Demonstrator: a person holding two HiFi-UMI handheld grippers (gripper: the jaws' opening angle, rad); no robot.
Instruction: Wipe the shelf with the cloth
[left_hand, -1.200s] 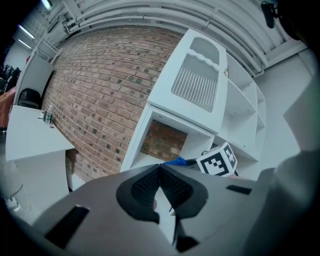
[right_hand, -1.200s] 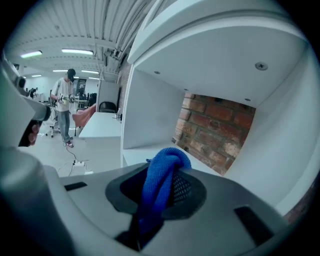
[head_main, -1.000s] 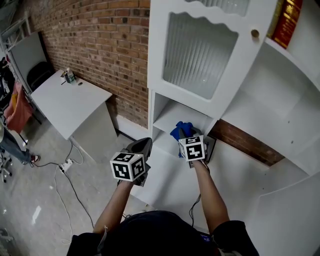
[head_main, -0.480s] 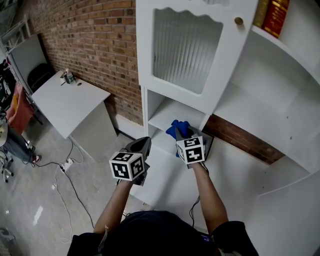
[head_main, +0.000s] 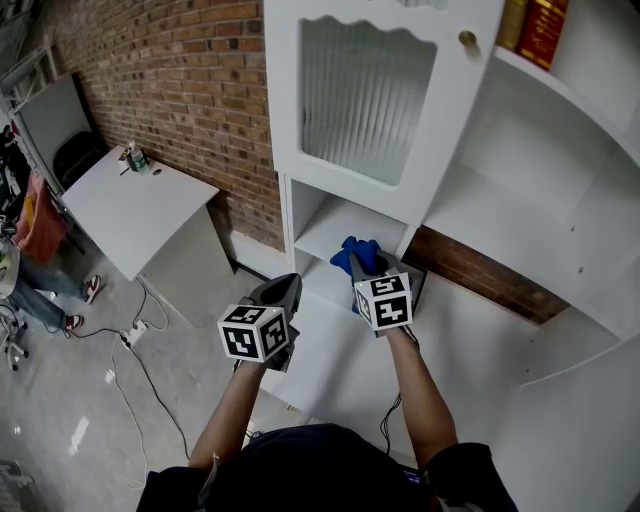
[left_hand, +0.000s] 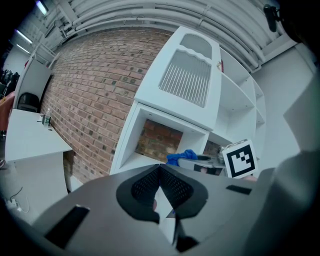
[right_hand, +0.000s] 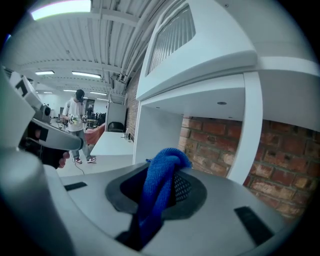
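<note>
A blue cloth is pinched between the jaws of my right gripper, which hovers just in front of the lower open shelf of the white cabinet. In the right gripper view the cloth bunches up over the jaws, with the shelf opening and its brick back ahead. My left gripper is held lower and to the left, jaws closed with nothing between them. From the left gripper view, the cloth and the right gripper's marker cube show by the shelf.
A ribbed glass door with a round knob hangs above the shelf. Red books stand on an upper shelf at right. A white table stands by the brick wall at left; cables lie on the floor. A person stands far off.
The view has drifted slightly, so the cabinet sits a little further left in frame. The right gripper with the cloth has edged a little up toward the shelf. The left gripper has held still.
</note>
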